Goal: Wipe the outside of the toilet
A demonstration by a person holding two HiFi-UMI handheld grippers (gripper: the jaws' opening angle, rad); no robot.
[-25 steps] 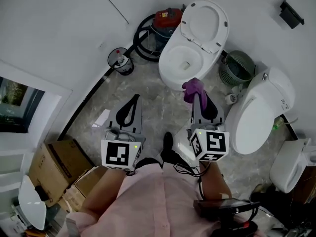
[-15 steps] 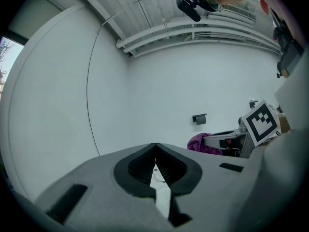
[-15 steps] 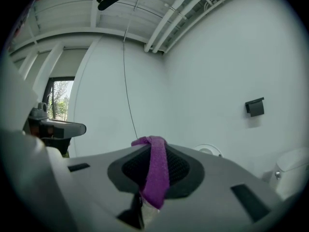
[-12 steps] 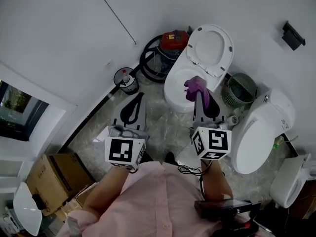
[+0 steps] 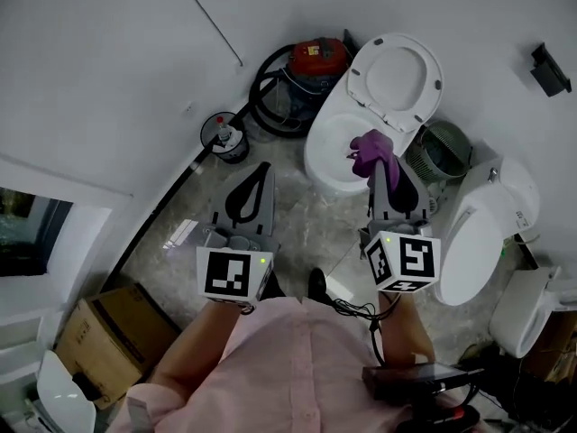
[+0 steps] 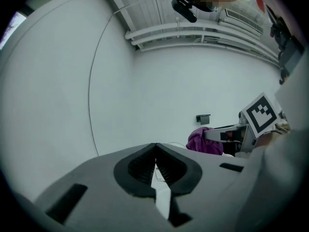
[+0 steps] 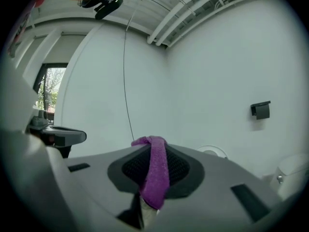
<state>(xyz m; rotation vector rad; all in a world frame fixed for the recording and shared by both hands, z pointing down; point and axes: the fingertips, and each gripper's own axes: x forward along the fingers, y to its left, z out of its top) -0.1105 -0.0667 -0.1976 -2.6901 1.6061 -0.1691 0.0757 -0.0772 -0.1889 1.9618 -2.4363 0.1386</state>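
Note:
A white toilet (image 5: 335, 156) with its lid (image 5: 397, 69) raised stands against the far wall. My right gripper (image 5: 389, 162) hovers over the bowl's right rim, shut on a purple cloth (image 5: 370, 152) that bunches at its tips. In the right gripper view the purple cloth (image 7: 155, 170) hangs between the closed jaws of the right gripper (image 7: 153, 151). My left gripper (image 5: 259, 171) is shut and holds nothing, over the floor left of the bowl. The left gripper (image 6: 155, 151) looks at the wall, with the purple cloth (image 6: 204, 141) to its right.
A red vacuum (image 5: 315, 57) with a black hose (image 5: 263, 97) sits behind the toilet. A small bin (image 5: 225, 139) stands at the wall, a green basket (image 5: 445, 148) right of the bowl. A second toilet (image 5: 487, 228) stands at the right. Cardboard boxes (image 5: 104, 339) lie at lower left.
Both grippers have moved forward toward the toilet. The right one, still holding the cloth, went from the floor in front of the bowl to over its right rim.

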